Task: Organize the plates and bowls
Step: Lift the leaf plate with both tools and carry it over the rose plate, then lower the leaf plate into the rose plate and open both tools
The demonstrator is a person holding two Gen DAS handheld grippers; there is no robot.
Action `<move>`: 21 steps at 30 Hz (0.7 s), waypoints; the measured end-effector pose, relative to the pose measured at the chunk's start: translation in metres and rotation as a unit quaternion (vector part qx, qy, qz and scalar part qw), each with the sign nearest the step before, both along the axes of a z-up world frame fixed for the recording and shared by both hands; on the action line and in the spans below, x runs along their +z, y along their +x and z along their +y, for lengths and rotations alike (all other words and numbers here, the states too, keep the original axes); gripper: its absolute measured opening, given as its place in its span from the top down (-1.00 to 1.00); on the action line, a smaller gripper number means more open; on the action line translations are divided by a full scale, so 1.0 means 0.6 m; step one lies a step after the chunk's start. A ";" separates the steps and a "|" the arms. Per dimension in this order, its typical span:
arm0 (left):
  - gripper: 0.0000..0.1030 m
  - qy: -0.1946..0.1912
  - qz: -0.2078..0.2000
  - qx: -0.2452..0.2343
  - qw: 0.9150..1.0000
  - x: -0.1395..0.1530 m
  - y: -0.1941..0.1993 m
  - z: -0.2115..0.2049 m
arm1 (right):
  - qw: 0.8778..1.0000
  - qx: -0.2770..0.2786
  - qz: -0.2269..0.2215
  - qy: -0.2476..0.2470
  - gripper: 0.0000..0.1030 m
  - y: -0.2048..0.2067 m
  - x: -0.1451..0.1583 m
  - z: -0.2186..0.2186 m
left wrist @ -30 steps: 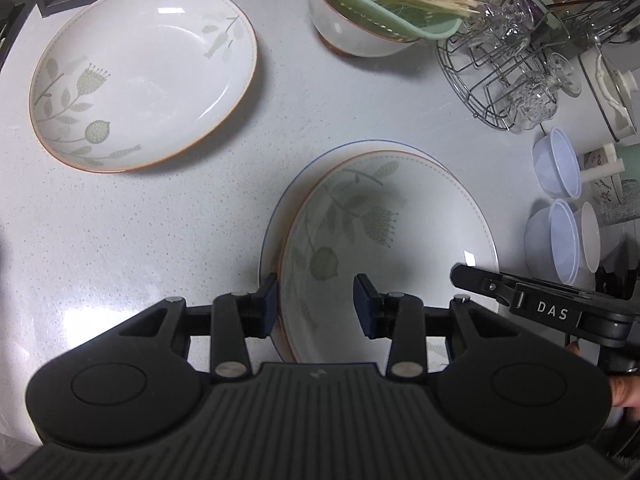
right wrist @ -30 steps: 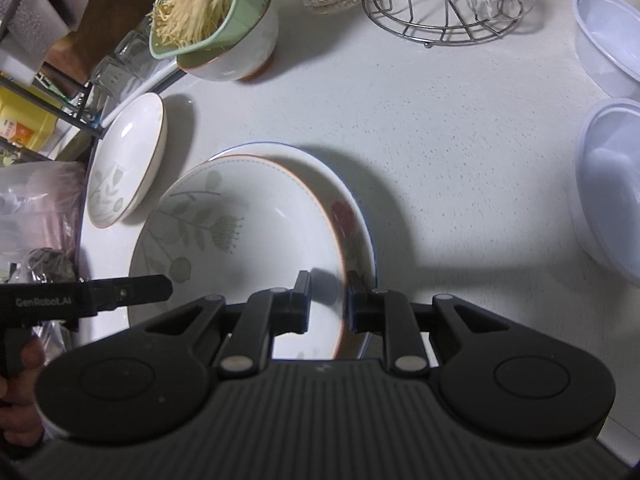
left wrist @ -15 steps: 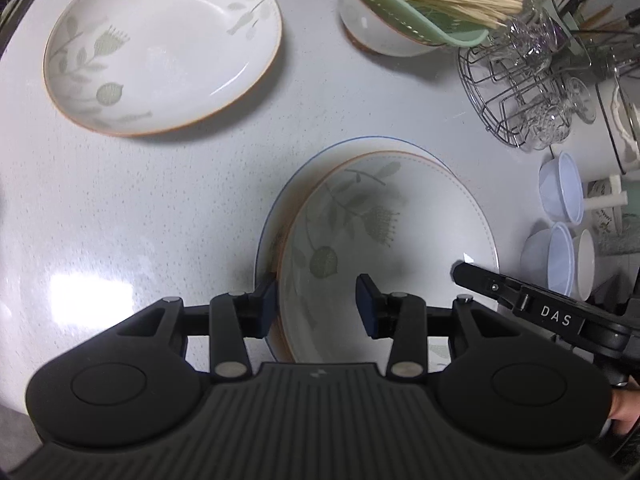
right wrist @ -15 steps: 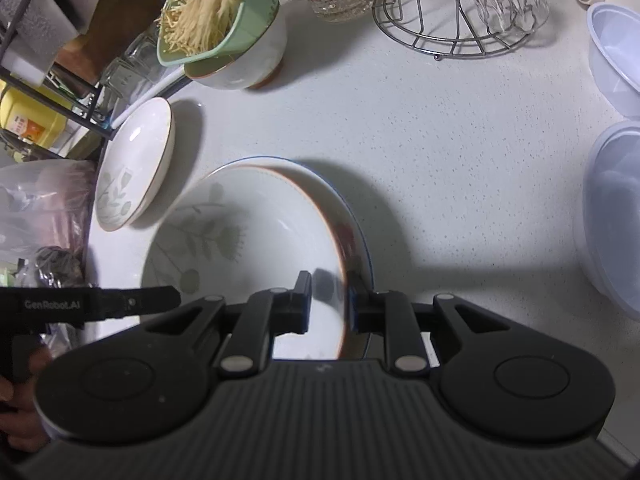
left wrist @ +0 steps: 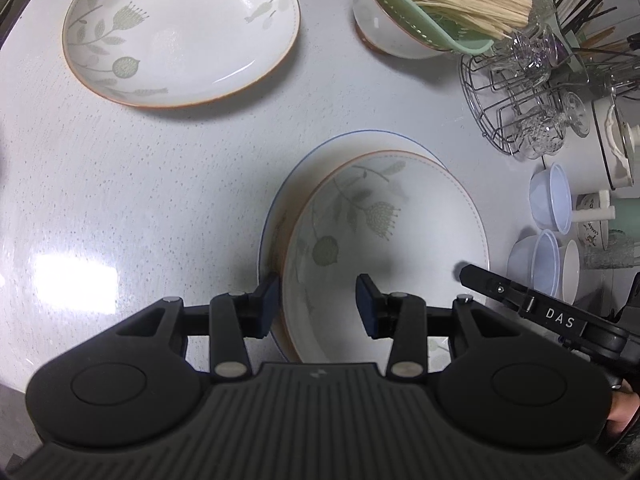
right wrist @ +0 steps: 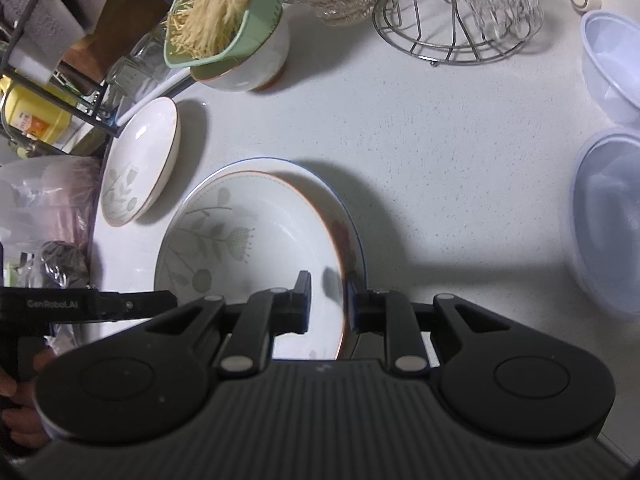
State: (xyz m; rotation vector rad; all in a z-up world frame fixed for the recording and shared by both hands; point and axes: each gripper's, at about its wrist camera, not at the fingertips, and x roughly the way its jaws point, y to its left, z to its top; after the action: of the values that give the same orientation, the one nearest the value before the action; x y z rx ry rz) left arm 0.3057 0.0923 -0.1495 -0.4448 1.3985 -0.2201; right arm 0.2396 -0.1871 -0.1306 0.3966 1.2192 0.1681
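A white leaf-patterned plate with an orange rim (left wrist: 384, 240) (right wrist: 248, 248) sits on a larger blue-rimmed plate (left wrist: 304, 168) (right wrist: 352, 248) on the grey counter. My left gripper (left wrist: 316, 304) is open with its fingers astride the left rim of the stack. My right gripper (right wrist: 328, 304) is narrowly open around the right rim of the stack; contact cannot be told. A second leaf-patterned plate (left wrist: 180, 32) (right wrist: 140, 160) lies at the far left. A white bowl holding a green colander of noodles (left wrist: 420, 12) (right wrist: 236, 36) stands at the back.
A wire rack with glasses (left wrist: 528, 96) (right wrist: 460, 12) stands at the back right. Pale blue plastic bowls (left wrist: 552, 196) (right wrist: 612, 220) sit at the right with small cups. A black dish rack (right wrist: 52, 60) and bags are at the left edge.
Both grippers have drawn back a little from the stack, so more counter and the far plate show. The right gripper's jaws have opened slightly. The plates have not moved.
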 end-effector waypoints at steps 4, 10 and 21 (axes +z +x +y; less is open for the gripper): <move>0.11 -0.001 -0.001 0.003 1.000 0.002 -0.006 0.001 | 1.000 0.005 -0.012 -0.019 0.58 -0.003 0.014 0.002; 0.11 0.005 -0.009 0.006 1.000 0.010 -0.012 0.000 | 0.999 0.020 -0.021 -0.019 0.58 -0.004 0.023 0.011; 0.11 0.096 -0.115 0.019 0.989 0.093 -0.059 -0.015 | 0.993 0.054 -0.104 -0.029 0.58 -0.028 0.092 0.020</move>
State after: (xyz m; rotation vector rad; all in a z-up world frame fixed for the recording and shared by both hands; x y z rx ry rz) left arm 0.2702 0.0831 -0.0934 -0.2778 1.1702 -0.1006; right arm 0.2226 -0.1750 -0.0755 0.2554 1.0369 0.2589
